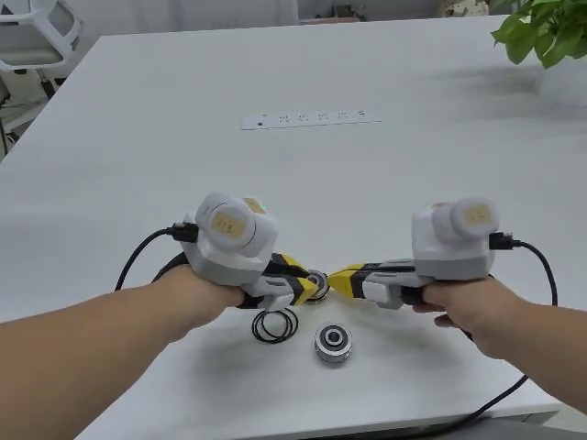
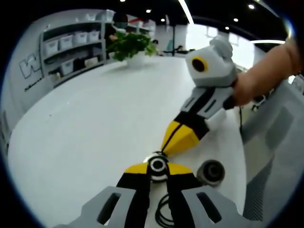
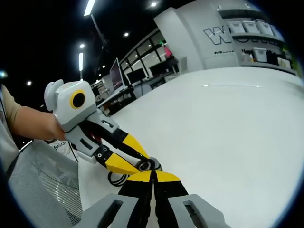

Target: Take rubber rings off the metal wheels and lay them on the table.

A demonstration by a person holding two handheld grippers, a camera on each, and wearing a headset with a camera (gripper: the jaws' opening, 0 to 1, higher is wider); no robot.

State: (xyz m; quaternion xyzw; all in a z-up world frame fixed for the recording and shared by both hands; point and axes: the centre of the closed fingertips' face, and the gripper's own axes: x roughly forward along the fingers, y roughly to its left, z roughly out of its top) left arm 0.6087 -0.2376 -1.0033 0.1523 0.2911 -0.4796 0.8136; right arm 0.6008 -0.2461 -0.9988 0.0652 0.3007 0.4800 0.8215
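Observation:
My left gripper (image 1: 310, 287) is shut on a small metal wheel (image 1: 318, 281), held just above the table; in the left gripper view the wheel (image 2: 157, 164) sits between the yellow jaw tips (image 2: 157, 168). My right gripper (image 1: 336, 279) is shut, its pointed tip touching that wheel's rim (image 3: 145, 165); whether it pinches a ring is hidden. A second metal wheel (image 1: 333, 340) lies flat on the table below the tips. Black rubber rings (image 1: 275, 325) lie in a loose pile beside it, under the left gripper.
The white table (image 1: 303, 183) stretches far ahead. A white power strip (image 1: 312, 119) lies across its middle and a potted plant (image 1: 541, 32) stands at the far right corner. Black cables trail from both grippers. The table's near edge runs just below the loose wheel.

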